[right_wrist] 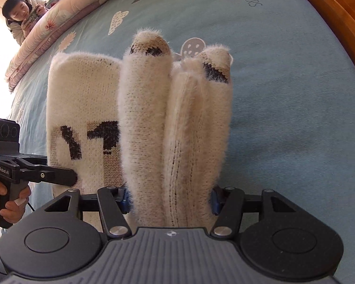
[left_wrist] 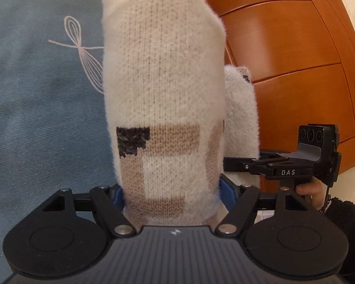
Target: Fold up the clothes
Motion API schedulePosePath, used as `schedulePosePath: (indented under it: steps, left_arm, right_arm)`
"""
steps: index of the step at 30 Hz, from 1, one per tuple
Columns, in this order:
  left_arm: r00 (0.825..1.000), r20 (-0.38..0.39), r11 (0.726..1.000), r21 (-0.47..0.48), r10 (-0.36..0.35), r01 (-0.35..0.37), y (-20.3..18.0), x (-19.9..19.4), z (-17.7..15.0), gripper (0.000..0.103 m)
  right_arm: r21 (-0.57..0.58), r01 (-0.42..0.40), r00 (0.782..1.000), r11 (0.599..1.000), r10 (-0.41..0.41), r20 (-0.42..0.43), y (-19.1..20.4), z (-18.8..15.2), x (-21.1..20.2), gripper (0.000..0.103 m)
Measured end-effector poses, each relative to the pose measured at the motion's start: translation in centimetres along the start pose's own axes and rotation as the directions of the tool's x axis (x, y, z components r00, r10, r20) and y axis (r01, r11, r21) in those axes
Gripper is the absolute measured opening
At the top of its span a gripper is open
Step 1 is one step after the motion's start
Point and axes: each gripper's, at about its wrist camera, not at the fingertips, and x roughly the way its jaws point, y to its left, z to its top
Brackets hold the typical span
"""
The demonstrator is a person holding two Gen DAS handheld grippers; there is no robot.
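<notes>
Both tongs grip the knitted garment [right_wrist: 177,123]: left tongs [left_wrist: 171,194] and right tongs [right_wrist: 171,197] side by side. Its long axis runs away from both, over the bed [right_wrist: 284,94].

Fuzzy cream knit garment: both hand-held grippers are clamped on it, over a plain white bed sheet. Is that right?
Not quite. The bed sheet is blue with printed flowers and lettering, not plain white, as the right wrist view shows. The rest holds: the left hand-held gripper and right hand-held gripper each clamp the fuzzy cream knit garment.
</notes>
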Motion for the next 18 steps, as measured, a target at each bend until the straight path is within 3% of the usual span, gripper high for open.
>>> schedulePosePath:
  steps: [6, 13, 16, 18]
  left_arm:
    - [1.000, 0.028, 0.998, -0.064, 0.015, -0.013, -0.4, 0.4, -0.3, 0.074]
    - [0.991, 0.004, 0.985, 0.108, 0.133, -0.133, -3.0, -3.3, 0.7, 0.074]
    - [0.983, 0.000, 0.966, 0.184, 0.185, -0.182, -4.1, -4.9, 1.2, 0.075]
    - [0.961, 0.041, 0.907, 0.321, 0.274, -0.272, -5.5, -7.0, 1.0, 0.075]
  right_arm:
    - [0.011, 0.047, 0.999, 0.999, -0.047, -0.018, -2.1, 0.1, 0.5, 0.063]
    - [0.073, 0.094, 0.995, 0.993, -0.097, 0.030, -2.7, -0.1, 0.4, 0.075]
    - [0.135, 0.150, 0.980, 0.979, -0.165, 0.108, -2.7, -0.9, -1.7, 0.077]
    - [0.177, 0.201, 0.957, 0.964, -0.231, 0.176, -1.8, -2.1, -3.5, 0.077]
